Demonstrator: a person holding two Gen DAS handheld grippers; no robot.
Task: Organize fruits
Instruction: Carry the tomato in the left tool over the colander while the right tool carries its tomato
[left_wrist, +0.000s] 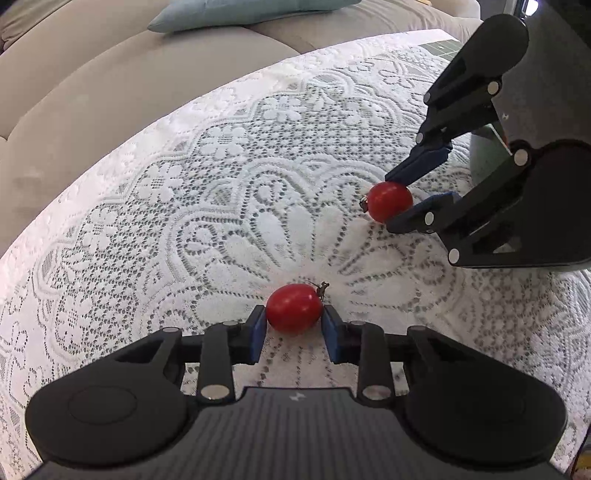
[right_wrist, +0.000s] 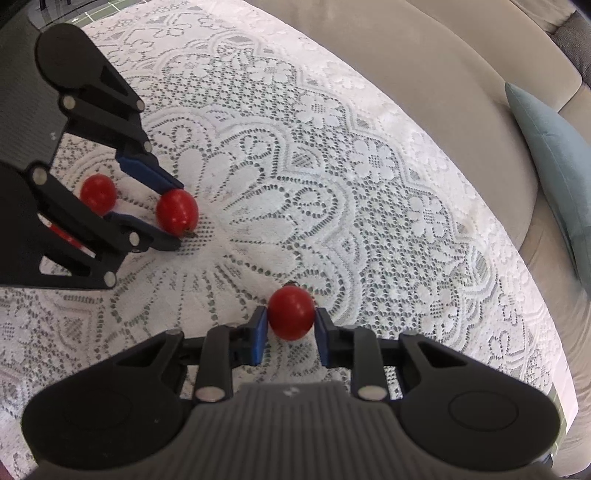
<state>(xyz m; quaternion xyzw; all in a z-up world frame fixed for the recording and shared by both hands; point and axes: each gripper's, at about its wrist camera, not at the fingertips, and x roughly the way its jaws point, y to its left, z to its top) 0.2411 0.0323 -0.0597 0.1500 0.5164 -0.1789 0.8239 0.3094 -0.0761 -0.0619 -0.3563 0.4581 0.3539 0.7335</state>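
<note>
Two small red tomatoes rest on a white lace tablecloth (left_wrist: 221, 192), each one gripped. In the left wrist view, my left gripper (left_wrist: 294, 314) is shut on the near tomato (left_wrist: 293, 302), with a blue pad pressing each side. At the right of that view, my right gripper (left_wrist: 396, 201) pinches the second tomato (left_wrist: 386, 201). The right wrist view shows my right gripper (right_wrist: 291, 317) shut on its tomato (right_wrist: 291, 312). My left gripper (right_wrist: 175, 215) holds its own tomato (right_wrist: 177, 212) at the left. A third tomato (right_wrist: 98, 195) lies loose behind the left gripper.
A beige sofa (left_wrist: 110, 81) runs along the table's far edge, with a teal cushion (left_wrist: 240, 11) on it. A pale rounded container (left_wrist: 484, 162) stands partly hidden behind the right gripper. Something red (right_wrist: 62, 232) shows under the left gripper's links.
</note>
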